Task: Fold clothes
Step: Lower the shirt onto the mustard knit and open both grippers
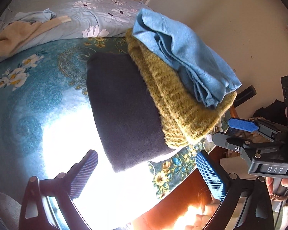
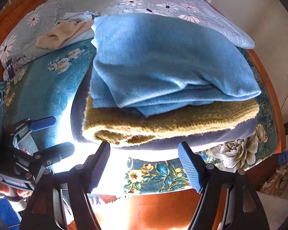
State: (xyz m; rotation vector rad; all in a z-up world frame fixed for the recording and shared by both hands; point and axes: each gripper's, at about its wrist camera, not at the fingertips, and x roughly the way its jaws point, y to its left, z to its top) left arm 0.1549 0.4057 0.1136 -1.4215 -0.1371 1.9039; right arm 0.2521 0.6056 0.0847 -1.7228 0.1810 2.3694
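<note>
a stack of three folded clothes sits at the near edge of the bed, which is covered by a teal flowered bedspread. at the bottom lies a dark navy garment, on it a fuzzy olive sweater, and on top a light blue garment folded into several layers. in the left wrist view the olive and blue pieces sit toward the right side of the navy one, leaving its left part bare.

the left gripper hangs in front of the stack with its jaws wide apart and nothing between them. the right gripper is also spread wide and empty, its fingertips just in front of the stack's near edge, whether touching i cannot tell.

at the back of the bed lies a pale blue quilt with white daisies, and on it a beige garment and a crumpled pale blue cloth. strong sunlight washes out the bedspread in front of the stack.
</note>
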